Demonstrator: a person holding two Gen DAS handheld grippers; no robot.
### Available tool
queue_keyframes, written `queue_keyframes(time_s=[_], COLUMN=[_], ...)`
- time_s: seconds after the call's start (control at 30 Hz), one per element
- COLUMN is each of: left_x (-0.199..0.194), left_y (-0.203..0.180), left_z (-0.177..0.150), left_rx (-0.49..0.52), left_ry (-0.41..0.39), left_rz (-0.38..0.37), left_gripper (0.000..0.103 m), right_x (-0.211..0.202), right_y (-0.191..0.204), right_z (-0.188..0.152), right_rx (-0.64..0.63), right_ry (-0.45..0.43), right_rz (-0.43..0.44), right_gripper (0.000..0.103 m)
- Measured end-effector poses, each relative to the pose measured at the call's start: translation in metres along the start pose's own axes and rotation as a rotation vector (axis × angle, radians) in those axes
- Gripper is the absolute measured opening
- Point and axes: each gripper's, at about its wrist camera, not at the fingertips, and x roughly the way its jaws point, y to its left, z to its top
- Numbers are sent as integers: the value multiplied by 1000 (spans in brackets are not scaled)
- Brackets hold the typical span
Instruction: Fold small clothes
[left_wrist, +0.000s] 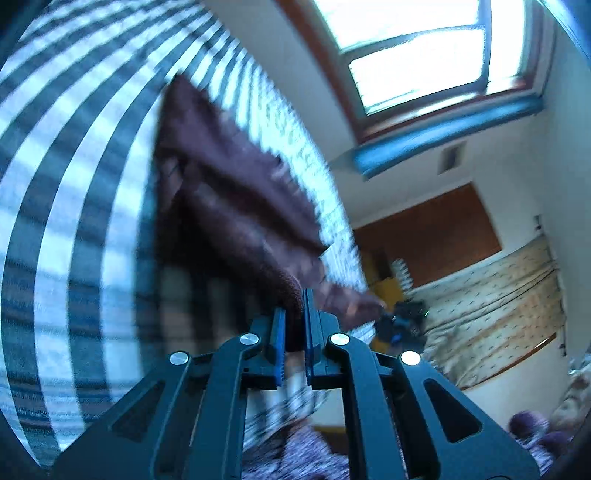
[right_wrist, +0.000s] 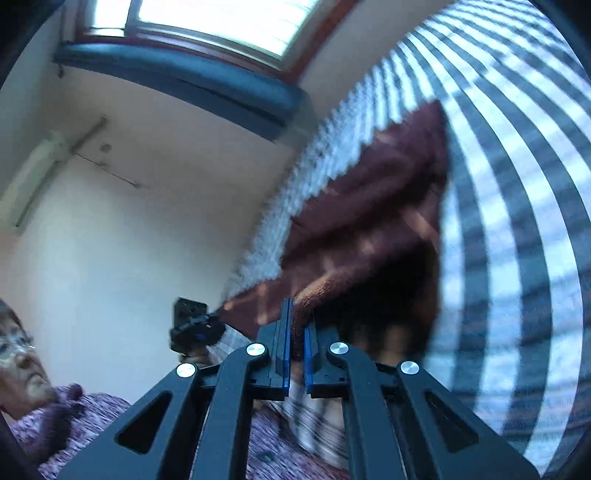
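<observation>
Striped bedcover (left_wrist: 74, 229) before me; window (left_wrist: 417, 48) above blue sill (left_wrist: 443, 140); patterned bedding (left_wrist: 491, 306) against wooden panel (left_wrist: 436, 232).

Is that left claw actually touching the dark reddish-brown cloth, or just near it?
Touching. In the left wrist view the left claw has its blue pads shut on a bunched edge of the brown cloth, with no gap showing between pad and fabric.

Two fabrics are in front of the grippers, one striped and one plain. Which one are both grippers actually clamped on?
The plain dark maroon cloth. The left gripper and right gripper each pinch its edge, while the blue-and-white striped sheet lies spread beneath it, ungripped.
</observation>
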Motion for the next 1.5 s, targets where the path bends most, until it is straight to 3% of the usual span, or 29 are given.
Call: queue_keyframes(time_s=[0.1,0.2,0.43,0.5,0.87,1.0,1.17,1.23,1.3,1.33,1.37,1.4,1.5], left_x=[-4,2,41,58,115,128,145,147,146,142,138,134,121], left_y=[-13,-14,23,37,91,115,134,137,135,133,131,129,120], left_z=[23,56,135,155,226,243,251,254,259,262,264,267,268], left_rx=[4,-19,-138,-154,-243,-278,-291,-294,-289,-281,-276,-268,-237], left_ry=[-69,-129,-212,-216,-221,-213,-163,-150,-148,-154,-168,-186,-201], left_rz=[-41,-39,22,65,152,199,253,256,250,244,234,228,220], left_gripper=[7,7,7,7,7,7,7,8,18,24,36,47,52], right_x=[1,9,43,56,107,125,143,144,138,132,125,116,98], right_y=[12,14,-32,-52,-119,-145,-169,-175,-176,-173,-173,-170,-165], right_z=[28,60,138,158,211,225,230,231,232,232,233,232,228], right_rx=[-20,-36,44,78,189,238,271,286,292,288,284,280,282], right_ry=[-61,-103,-164,-166,-160,-158,-138,-146,-183,-210,-241,-275,-290], right_rz=[66,77,53,28,-36,-69,-176,-174,-157,-159,-163,-164,-203], right_gripper=[5,5,5,5,5,5,6,7,17,33,46,48,49])
